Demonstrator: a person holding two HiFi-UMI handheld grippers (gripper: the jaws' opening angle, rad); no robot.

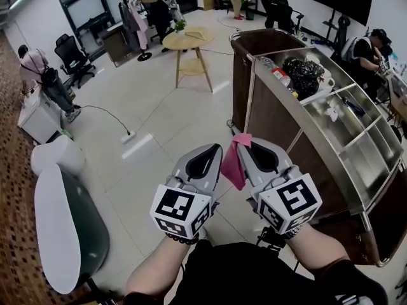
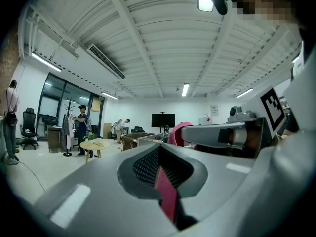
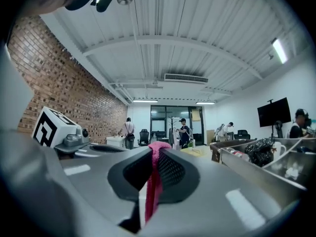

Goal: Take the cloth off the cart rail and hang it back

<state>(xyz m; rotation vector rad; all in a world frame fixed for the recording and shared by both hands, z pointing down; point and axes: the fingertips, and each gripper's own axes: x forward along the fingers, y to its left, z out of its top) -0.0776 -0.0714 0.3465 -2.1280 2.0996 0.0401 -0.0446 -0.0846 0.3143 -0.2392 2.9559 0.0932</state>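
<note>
A pink cloth (image 1: pixel 232 164) hangs in the air between my two grippers, which I hold side by side above the floor, left of the steel cart (image 1: pixel 305 116). My right gripper (image 1: pixel 245 142) is shut on the cloth's top edge; in the right gripper view the cloth (image 3: pixel 153 181) runs as a pink strip pinched between the jaws (image 3: pixel 153 149). My left gripper (image 1: pixel 217 148) is also shut, with a pink strip of cloth (image 2: pixel 167 194) caught in its jaw slot. The cloth is off the cart and touches none of its rails.
The cart top holds a black bag (image 1: pixel 304 75), a bottle and open steel compartments. A round wooden table (image 1: pixel 187 40) stands farther off. A power strip with its cable (image 1: pixel 127 135) lies on the floor. A white and green rounded object (image 1: pixel 63 227) is at my left. People stand at the room's edges.
</note>
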